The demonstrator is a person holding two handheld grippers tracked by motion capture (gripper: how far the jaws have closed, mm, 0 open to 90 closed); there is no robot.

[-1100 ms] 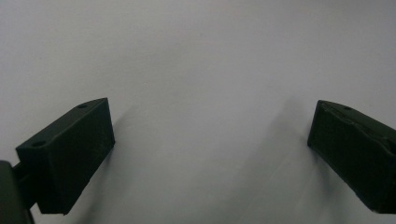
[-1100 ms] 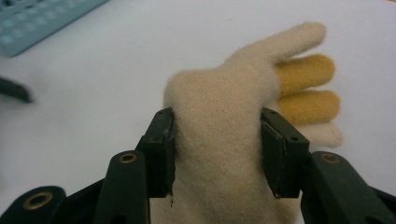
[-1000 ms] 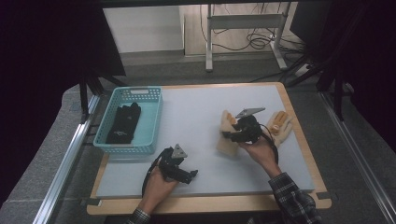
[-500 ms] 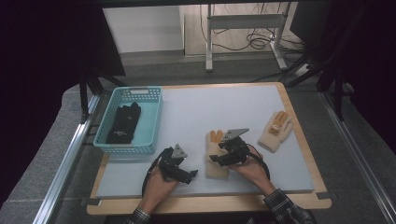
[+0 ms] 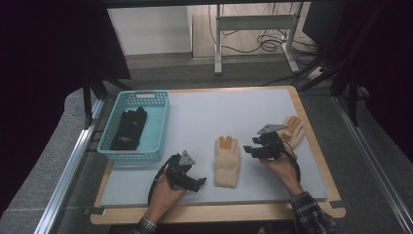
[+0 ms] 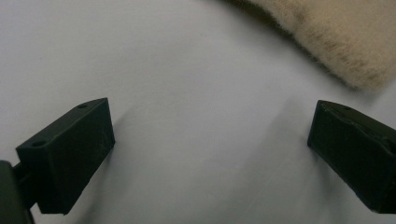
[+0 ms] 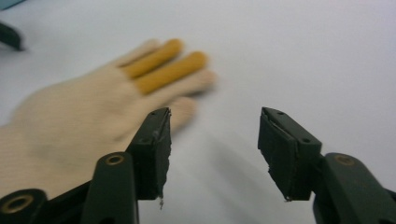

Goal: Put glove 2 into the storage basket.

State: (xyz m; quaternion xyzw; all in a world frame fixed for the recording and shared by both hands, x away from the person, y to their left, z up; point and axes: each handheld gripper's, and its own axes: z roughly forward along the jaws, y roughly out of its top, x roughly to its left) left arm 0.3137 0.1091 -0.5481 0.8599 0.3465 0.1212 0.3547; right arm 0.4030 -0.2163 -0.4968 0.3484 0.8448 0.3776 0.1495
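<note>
We see cream glove flat near table's front edge | left tongs wide open, empty | right tongs open, empty

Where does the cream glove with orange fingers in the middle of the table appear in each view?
High view: cream glove at centre, between both grippers.
Left gripper view: its fuzzy cuff at upper right.
Right gripper view: at left, fingers pointing up-right, beyond the open jaws.
Shared landmark: the pale table mat.

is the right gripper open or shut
Open: in the right gripper view the right gripper shows bare table between its two black fingers, nothing held.
</note>
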